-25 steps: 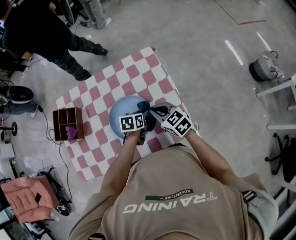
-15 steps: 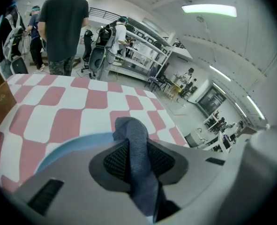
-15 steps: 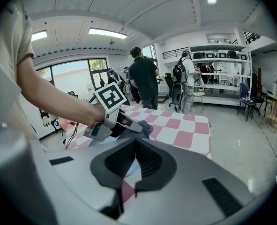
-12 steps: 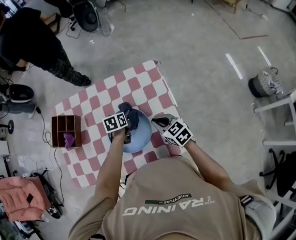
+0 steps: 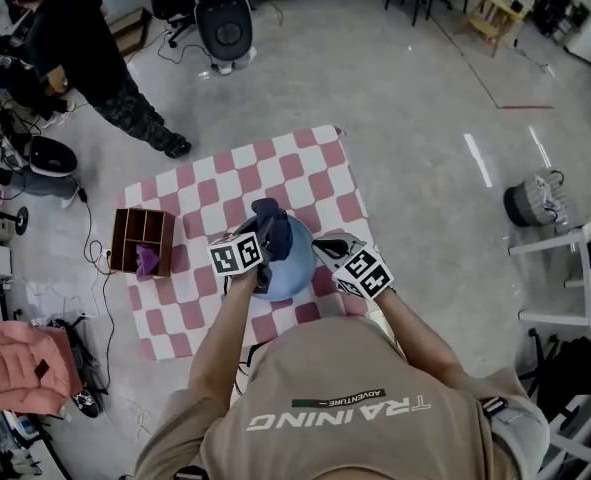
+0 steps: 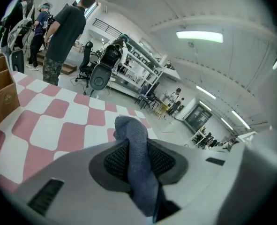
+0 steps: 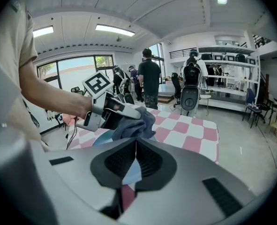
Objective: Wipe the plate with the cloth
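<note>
The left tongs are clamped on the cloth. It is a thick, dark blue-grey cloth, bunched into 1 soft fold that stands up past the ribbed pads and also trails down behind them. Seen from the head view, the cloth lies just ahead of the left tongs, on the far part of the plate.

The plate is round, pale blue and plain. It sits between the 2 tongs above a red-and-white checkered surface. The right tongs are nipped together on the plate's near rim, and pale blue shows in the narrow slit between their pads. From there the cloth lies just beyond the tips, to their left.
</note>
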{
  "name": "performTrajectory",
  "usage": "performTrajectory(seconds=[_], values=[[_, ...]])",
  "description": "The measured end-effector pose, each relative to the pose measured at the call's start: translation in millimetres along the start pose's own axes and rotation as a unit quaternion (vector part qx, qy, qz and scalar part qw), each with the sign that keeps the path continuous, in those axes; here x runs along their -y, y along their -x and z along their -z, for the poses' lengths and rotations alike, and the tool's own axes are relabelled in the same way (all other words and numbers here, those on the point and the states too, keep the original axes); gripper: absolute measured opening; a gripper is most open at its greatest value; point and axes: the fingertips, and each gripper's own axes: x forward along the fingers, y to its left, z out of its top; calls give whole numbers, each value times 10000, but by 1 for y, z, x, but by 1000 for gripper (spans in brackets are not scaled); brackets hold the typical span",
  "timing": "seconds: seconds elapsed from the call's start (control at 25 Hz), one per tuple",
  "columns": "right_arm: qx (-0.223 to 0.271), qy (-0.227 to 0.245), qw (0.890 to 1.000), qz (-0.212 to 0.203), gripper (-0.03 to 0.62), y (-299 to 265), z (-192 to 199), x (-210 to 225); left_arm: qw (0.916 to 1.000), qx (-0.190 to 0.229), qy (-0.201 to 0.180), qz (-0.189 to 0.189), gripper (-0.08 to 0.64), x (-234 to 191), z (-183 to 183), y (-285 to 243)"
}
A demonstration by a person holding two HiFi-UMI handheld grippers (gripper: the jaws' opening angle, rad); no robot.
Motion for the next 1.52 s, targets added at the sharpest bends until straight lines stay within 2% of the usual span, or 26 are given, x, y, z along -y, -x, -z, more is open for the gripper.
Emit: performTrajectory(seconds=[0.12,0.24,0.4,0.56,0.76,1.04,1.32,1.44,1.52], values=[[139,56,9999,-32,18,4,-4,-10,9988,470,-103,118,109,9,-9,31],[126,95,9998,-142,18,1,-4,-23,9963,799,-327,-35,109,6,-12,66],[63,190,9993,-300,18,-8,-5,-43,9913,1087,-595,-448,109,-21,-6,116],[78,306,9983,-480,18,-24,-6,-66,9860,1287,-542,-913,107,-62,10,171],[72,414,9972,-615,18,-36,-12,-90,9743,1471,-670,-1570,107,-103,21,233],[41,416,9966,-709,18,-53,-10,-119,9618,1102,-894,-2342,107,-168,68,281],[0,300,9980,-559,18,-52,-4,-129,9632,680,-814,-2471,109,-201,117,282],[8,253,9986,-454,18,-51,-4,-128,9626,365,-1023,-2480,112,-207,129,275],[27,217,9990,-385,18,-49,-5,-127,9573,-2,-1191,-2634,133,-216,141,272]])
